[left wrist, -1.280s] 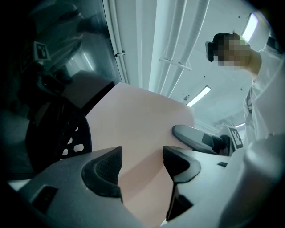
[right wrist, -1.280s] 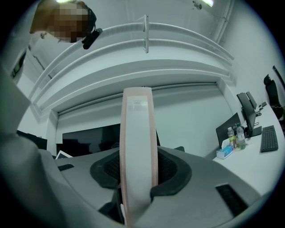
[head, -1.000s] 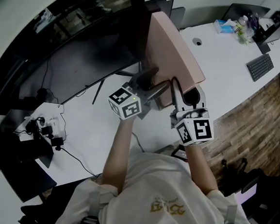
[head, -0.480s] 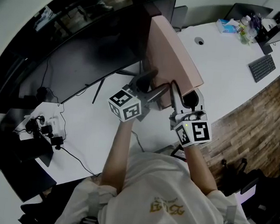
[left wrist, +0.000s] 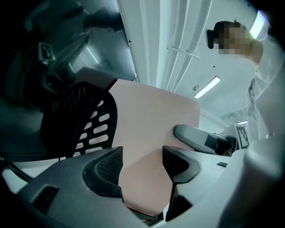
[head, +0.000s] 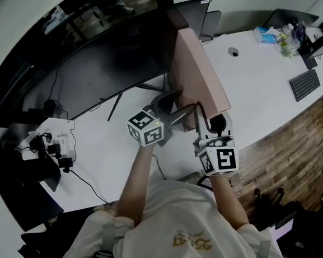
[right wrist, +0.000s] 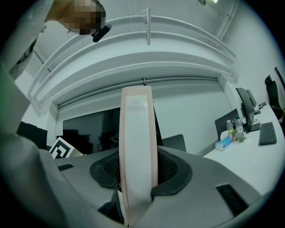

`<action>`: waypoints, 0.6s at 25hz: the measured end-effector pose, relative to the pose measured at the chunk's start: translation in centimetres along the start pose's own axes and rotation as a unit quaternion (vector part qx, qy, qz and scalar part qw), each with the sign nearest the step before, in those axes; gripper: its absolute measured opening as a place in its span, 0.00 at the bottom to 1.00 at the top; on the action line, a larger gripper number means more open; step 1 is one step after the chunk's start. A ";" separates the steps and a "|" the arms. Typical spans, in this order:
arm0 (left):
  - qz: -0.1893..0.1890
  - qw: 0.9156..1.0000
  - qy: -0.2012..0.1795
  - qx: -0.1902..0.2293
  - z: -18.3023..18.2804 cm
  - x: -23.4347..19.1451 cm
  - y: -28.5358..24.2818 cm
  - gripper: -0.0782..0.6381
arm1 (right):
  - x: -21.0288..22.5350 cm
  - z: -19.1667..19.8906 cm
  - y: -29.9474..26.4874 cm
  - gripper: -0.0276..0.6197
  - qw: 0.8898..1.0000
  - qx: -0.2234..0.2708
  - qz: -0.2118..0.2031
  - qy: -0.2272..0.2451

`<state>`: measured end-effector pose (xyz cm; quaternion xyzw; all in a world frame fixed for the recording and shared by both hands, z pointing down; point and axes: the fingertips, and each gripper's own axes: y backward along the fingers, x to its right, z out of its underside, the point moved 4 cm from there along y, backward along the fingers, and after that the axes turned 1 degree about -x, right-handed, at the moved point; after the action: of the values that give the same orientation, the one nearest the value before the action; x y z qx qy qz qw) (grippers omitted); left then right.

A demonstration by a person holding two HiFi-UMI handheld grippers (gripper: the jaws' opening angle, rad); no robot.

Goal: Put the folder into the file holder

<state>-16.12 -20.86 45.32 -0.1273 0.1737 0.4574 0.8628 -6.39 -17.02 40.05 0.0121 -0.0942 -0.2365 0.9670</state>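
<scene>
While a person stands at a curved white desk point(head: 255, 89), a thick, matte pink folder point(head: 203, 73) is held slanting above the desk, beside a big dark monitor point(head: 100, 64). The right gripper point(right wrist: 138, 171) pinches the folder's narrow spine between its ribbed black pads. A white label point(right wrist: 136, 103) runs up the spine, and its print is too faint to read.

The left gripper point(left wrist: 142, 164) has its jaws wide and closing, with the folder's smooth flat face between them and the pads not visibly pressing on it. Just left of the folder stands the black file holder point(left wrist: 89, 124), a curved wall punched with oblong slots. Each gripper carries a cube point(head: 146, 128) of black-and-white square markers.

Compared with a second ago, both grippers and the folder sit slightly lower in the head view, in the same arrangement.
</scene>
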 end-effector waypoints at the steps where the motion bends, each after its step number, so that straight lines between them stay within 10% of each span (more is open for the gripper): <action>1: -0.002 1.000 0.000 -0.002 0.2 -0.1 0.1 0.52 | 0.0 0.2 0.0 0.31 1.000 -0.002 -0.001 0.001; 15: -0.029 0.999 -0.002 -0.044 3.1 -1.4 0.5 0.50 | -0.4 3.6 0.0 0.33 0.998 -0.057 0.003 0.030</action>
<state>-16.71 -20.46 48.67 -0.1691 0.1477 0.4399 0.8695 -7.39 -16.80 43.52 -0.0360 -0.0519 -0.2383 0.9691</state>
